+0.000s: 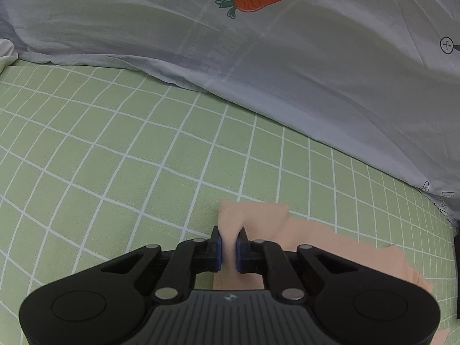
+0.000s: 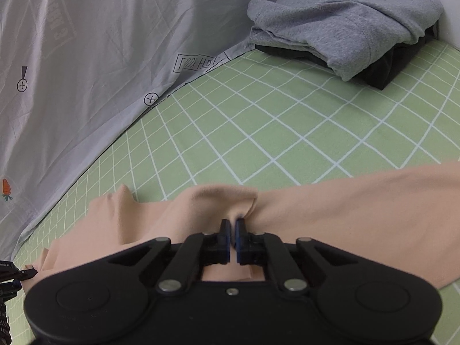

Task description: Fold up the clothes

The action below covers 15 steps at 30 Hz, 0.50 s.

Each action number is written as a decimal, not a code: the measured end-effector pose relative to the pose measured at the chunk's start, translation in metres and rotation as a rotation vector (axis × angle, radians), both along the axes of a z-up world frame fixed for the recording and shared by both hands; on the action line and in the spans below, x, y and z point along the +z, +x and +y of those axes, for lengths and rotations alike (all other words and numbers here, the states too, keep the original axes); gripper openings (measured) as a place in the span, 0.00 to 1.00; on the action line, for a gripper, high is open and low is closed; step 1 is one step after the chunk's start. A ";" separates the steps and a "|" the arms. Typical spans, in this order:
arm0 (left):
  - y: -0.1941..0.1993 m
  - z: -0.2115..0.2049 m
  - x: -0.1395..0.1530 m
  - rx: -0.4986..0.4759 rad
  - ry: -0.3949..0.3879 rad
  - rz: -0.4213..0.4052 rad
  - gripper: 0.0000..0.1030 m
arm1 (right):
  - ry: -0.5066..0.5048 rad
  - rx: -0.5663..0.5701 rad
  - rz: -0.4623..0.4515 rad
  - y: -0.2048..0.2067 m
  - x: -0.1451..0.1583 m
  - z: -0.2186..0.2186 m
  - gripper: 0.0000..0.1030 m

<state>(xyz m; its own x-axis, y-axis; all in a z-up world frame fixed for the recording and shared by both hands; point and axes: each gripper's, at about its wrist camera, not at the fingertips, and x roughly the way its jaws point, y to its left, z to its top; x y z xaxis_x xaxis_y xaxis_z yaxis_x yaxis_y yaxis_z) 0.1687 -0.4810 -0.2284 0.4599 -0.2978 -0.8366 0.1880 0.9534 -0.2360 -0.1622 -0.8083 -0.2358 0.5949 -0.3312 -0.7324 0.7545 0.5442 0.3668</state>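
A peach-coloured garment (image 1: 258, 218) lies on the green checked bed sheet (image 1: 115, 158). In the left wrist view my left gripper (image 1: 229, 237) is shut on a raised fold at the garment's edge, the cloth pinched between the blue pads. The right wrist view shows the same garment (image 2: 359, 201) stretching across the lower half of the picture. My right gripper (image 2: 233, 228) is shut on a bunched fold of it, with the fabric puckered just ahead of the fingertips. The left gripper's tip (image 2: 27, 273) shows at that view's left edge.
A pale grey duvet (image 1: 287, 72) with carrot and button prints lies along the far side of the bed (image 2: 57, 86). A folded grey garment (image 2: 345, 20) sits on a dark one (image 2: 396, 63) at the far right corner. Bare green sheet (image 2: 287, 129) lies between.
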 end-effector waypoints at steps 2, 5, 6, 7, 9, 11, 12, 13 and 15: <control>-0.001 0.000 0.007 0.007 0.019 -0.031 0.09 | -0.050 0.000 -0.014 -0.001 0.013 0.002 0.03; -0.002 -0.004 0.022 -0.002 0.044 -0.075 0.09 | -0.143 0.006 -0.059 -0.007 0.047 0.001 0.03; -0.003 -0.006 0.027 -0.007 0.051 -0.091 0.09 | -0.159 0.001 -0.080 -0.010 0.057 0.001 0.03; -0.003 -0.008 0.033 -0.013 0.059 -0.108 0.09 | -0.175 -0.004 -0.101 -0.013 0.067 0.000 0.03; -0.007 -0.014 0.041 -0.041 0.057 -0.133 0.10 | -0.186 -0.034 -0.149 -0.023 0.084 -0.002 0.03; -0.010 -0.024 0.044 -0.076 0.067 -0.155 0.17 | -0.215 -0.063 -0.141 -0.028 0.092 -0.004 0.03; -0.011 -0.030 0.043 -0.090 0.089 -0.168 0.21 | -0.235 -0.075 -0.123 -0.031 0.094 -0.006 0.03; -0.012 -0.037 0.039 -0.106 0.125 -0.182 0.23 | -0.247 -0.082 -0.089 -0.031 0.089 -0.009 0.03; -0.010 -0.045 0.033 -0.121 0.174 -0.186 0.38 | -0.236 -0.096 -0.017 -0.030 0.075 -0.018 0.03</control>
<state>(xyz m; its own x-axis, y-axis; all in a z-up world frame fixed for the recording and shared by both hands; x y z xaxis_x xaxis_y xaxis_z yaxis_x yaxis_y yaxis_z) 0.1586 -0.5260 -0.1952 0.5799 -0.2189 -0.7847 0.3276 0.9446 -0.0215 -0.1925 -0.8265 -0.1608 0.5637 -0.5476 -0.6184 0.8019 0.5422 0.2508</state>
